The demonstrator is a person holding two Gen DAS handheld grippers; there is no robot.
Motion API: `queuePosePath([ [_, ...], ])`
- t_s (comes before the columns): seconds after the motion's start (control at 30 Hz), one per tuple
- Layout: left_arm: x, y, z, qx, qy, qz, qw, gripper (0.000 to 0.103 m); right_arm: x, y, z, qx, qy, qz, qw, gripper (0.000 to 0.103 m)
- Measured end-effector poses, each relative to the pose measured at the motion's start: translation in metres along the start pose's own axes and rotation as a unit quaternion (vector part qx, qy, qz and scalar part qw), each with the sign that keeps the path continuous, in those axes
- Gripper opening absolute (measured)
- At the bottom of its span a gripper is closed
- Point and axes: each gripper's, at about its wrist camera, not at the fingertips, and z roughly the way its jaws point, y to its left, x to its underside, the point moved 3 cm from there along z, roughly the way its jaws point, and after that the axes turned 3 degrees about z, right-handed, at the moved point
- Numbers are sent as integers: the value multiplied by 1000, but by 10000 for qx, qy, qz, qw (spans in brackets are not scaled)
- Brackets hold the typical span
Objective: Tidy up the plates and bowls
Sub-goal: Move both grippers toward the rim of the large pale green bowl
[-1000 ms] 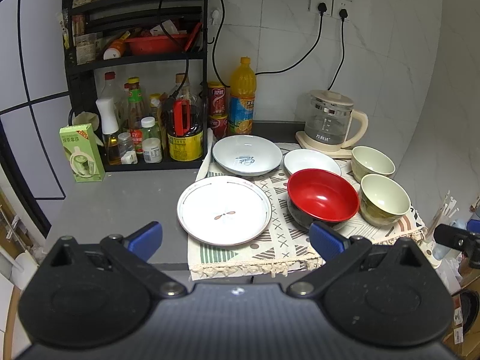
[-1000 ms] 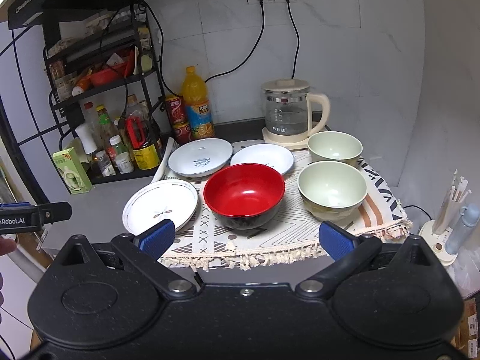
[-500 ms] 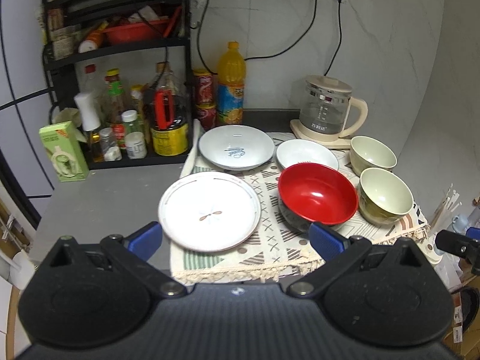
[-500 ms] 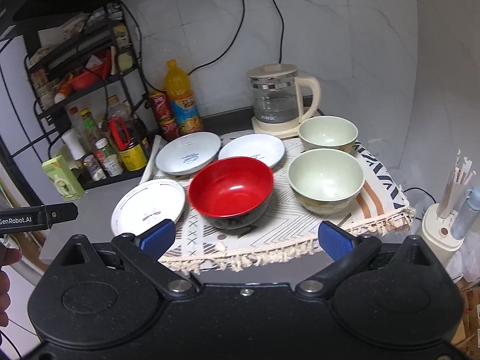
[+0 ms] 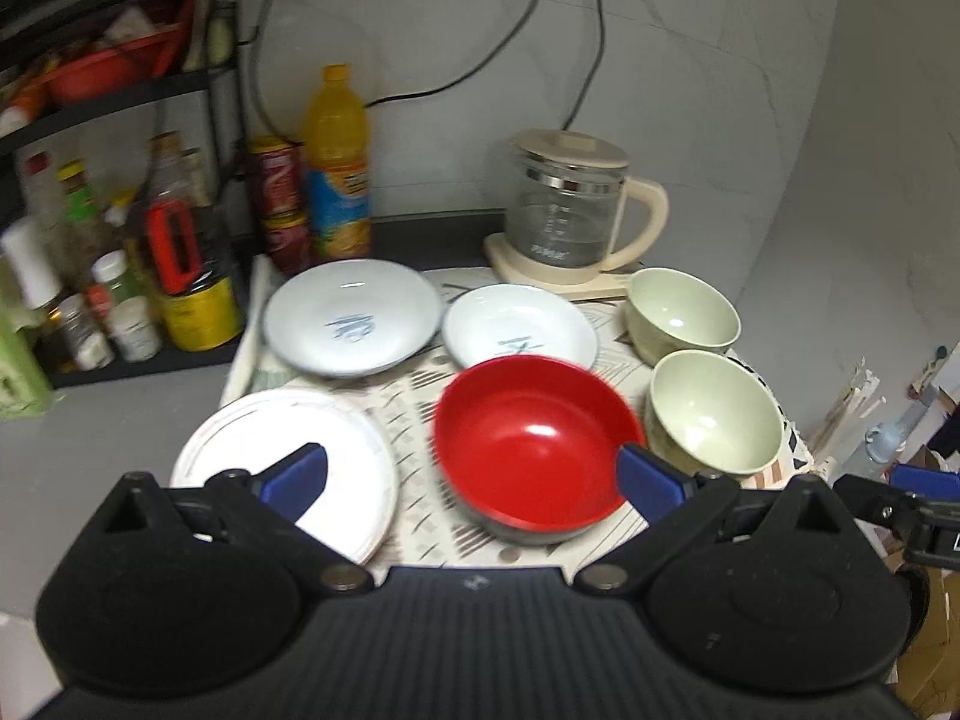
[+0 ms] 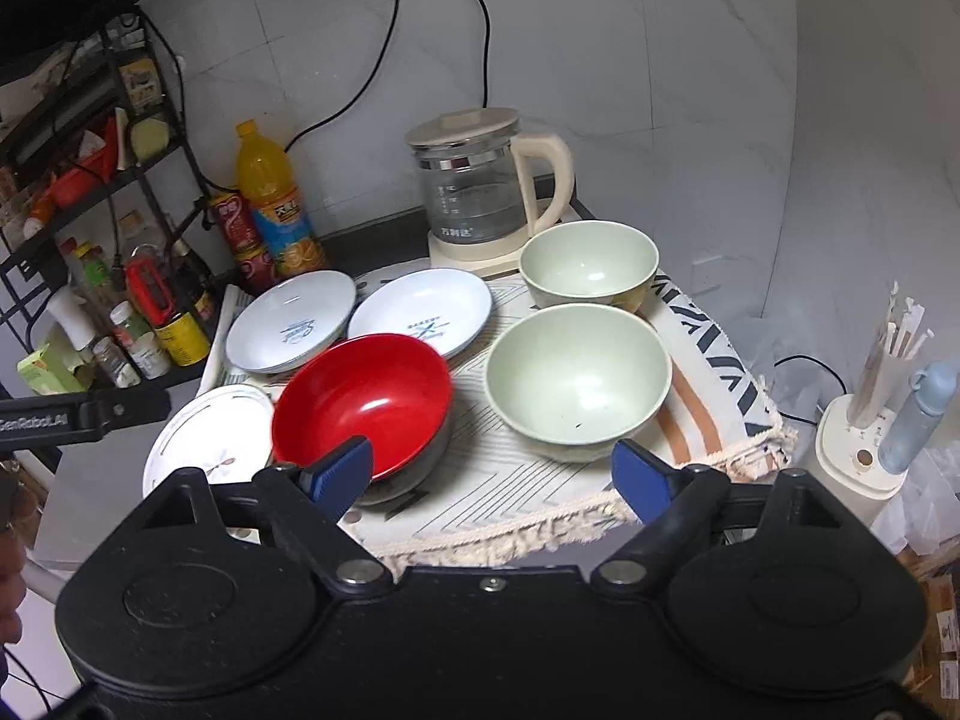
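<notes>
A red bowl [image 5: 534,444] [image 6: 363,402] sits on a patterned mat [image 6: 528,486]. Two pale green bowls stand at the right, one near [image 6: 576,378] [image 5: 714,414] and one far [image 6: 588,264] [image 5: 681,315]. Two white deep plates lie behind the red bowl, one at the left [image 5: 354,315] [image 6: 291,321] and one at the right [image 5: 519,330] [image 6: 423,312]. A flat white plate [image 5: 288,456] [image 6: 210,438] lies at the front left. My left gripper [image 5: 471,480] is open and empty above the red bowl and flat plate. My right gripper [image 6: 489,474] is open and empty in front of the near green bowl.
A glass kettle [image 6: 480,186] stands at the back on its base. An orange juice bottle [image 5: 336,162] and cans stand beside a black rack [image 5: 120,120] full of bottles at the left. A holder with chopsticks [image 6: 864,432] stands off the counter's right edge.
Both grippers have moved forward and down toward the dishes. The left one has shifted right, so the red bowl lies between its fingers. Both stay open.
</notes>
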Motion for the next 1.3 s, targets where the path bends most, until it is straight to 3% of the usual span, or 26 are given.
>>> queuePosePath([
  [0.27, -28, -28, 50, 344, 147, 112, 9992, 102, -19, -26, 28, 134, 195, 128, 9996, 84],
  [0.5, -46, -56, 93, 780, 354, 325, 9958, 100, -27, -43, 55, 327, 399, 299, 9982, 69],
  [0.73, -60, -81, 140, 1199, 665, 463, 9895, 92, -33, -61, 85, 572, 710, 557, 9943, 59],
  [0.93, -69, -103, 177, 1551, 932, 696, 9810, 74, -36, -78, 112, 772, 953, 909, 9883, 57],
  [1.1, -67, -121, 206, 1763, 1110, 959, 9733, 68, -38, -89, 128, 1032, 1026, 1075, 9835, 57],
  [1.2, -64, -128, 223, 1883, 1298, 1000, 9684, 58, -36, -96, 137, 1074, 1094, 1221, 9806, 57],
  [1.3, -64, -134, 235, 1913, 1434, 1035, 9655, 53, -34, -100, 147, 1098, 1206, 1315, 9778, 50],
])
